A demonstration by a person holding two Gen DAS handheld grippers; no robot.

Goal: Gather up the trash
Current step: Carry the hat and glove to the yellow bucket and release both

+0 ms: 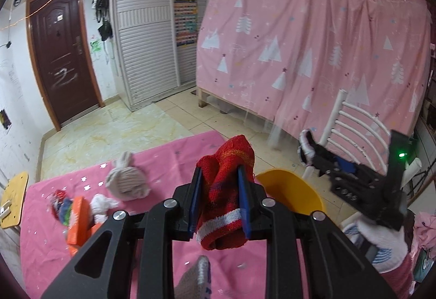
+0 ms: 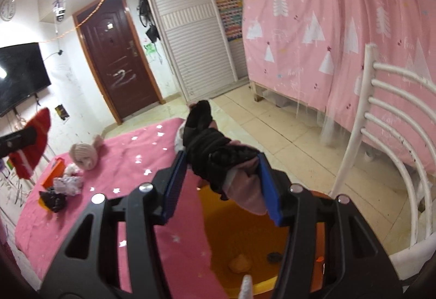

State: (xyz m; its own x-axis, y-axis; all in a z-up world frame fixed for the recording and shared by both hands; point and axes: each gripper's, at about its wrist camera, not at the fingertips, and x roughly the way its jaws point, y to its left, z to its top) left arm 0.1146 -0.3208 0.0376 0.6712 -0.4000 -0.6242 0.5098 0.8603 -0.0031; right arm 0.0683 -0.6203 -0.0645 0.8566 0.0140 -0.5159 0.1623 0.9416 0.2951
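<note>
Pink-covered bench (image 1: 152,160): carries a beige knit hat (image 1: 126,181), an orange box (image 1: 79,217), crumpled scraps.
Yellow bin (image 2: 245,239): beside bench, under right gripper.
Left gripper (image 1: 220,201): jaws clamped on red sock (image 1: 226,190).
Right gripper (image 2: 222,184): jaws clamped on black-and-pink glove (image 2: 218,157), over bin.

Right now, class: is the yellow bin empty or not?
Not empty. The right wrist view shows small scraps lying at the bottom of the yellow bin.

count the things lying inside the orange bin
2 show: a pale orange lump on the bottom of the orange bin and a small dark scrap to its right. The right gripper hides part of the bin.
</note>
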